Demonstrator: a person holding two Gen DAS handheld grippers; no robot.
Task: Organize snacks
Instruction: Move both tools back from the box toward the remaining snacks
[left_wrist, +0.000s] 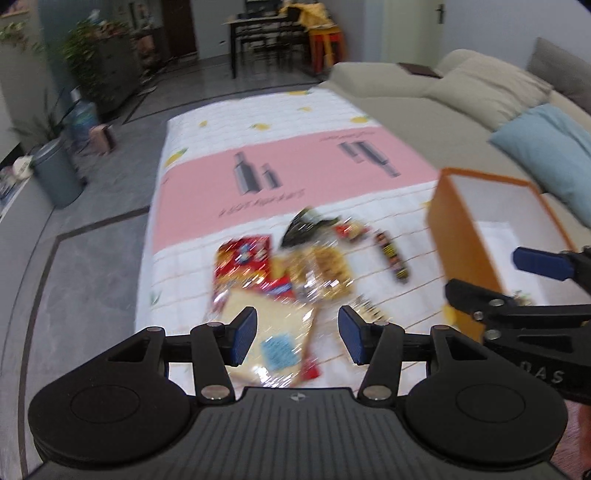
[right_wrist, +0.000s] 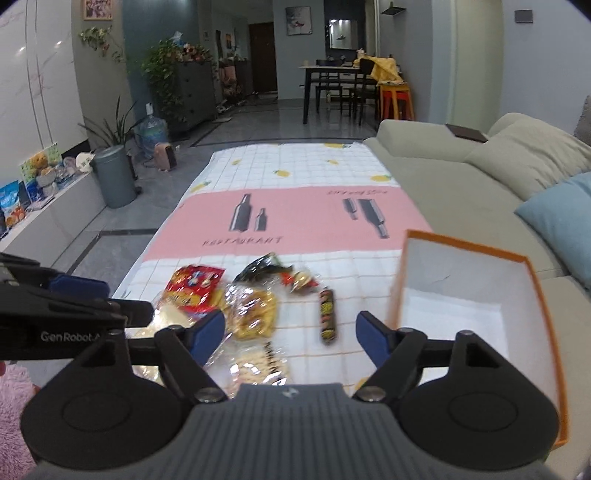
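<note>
Both grippers empty: left gripper (left_wrist: 297, 338) and right gripper (right_wrist: 291, 334) have jaws wide, hovering above the snack pile (right_wrist: 236, 306) on the tablecloth (right_wrist: 303, 218). Orange box (right_wrist: 476, 314) sits open and looks empty at 3 o'clock of the pile. Judged step: first pick. Next: right drops onto the dark tube snack (right_wrist: 327, 317), the loose piece nearest the box, closes, carries it in.

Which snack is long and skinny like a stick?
The dark stick pack, lying alone between the snack pile and the orange box. The others are flat, crinkly bags.
</note>
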